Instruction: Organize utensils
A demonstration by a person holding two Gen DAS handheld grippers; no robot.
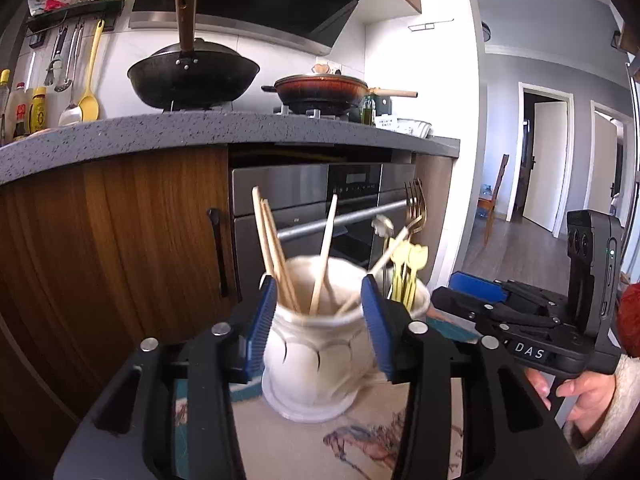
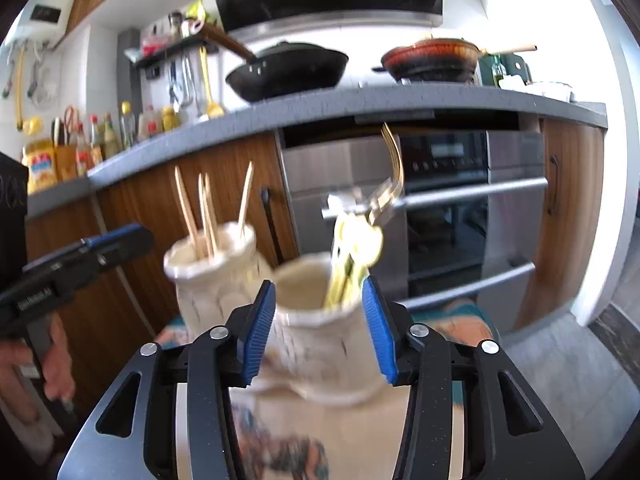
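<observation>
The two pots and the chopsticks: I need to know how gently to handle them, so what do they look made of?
Pots: likely glazed ceramic, cream, glossy, with moulded ribs. Chopsticks: pale matte sticks, probably bamboo or wood.

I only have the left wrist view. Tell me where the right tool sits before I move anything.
Observer: The right tool is open and straddles the rim of the spoon jar.
Operator: Report what is inside that jar.
Observer: Yellow spoons and a gold fork are bunched toward its right side. The left of its mouth is bare.
</observation>
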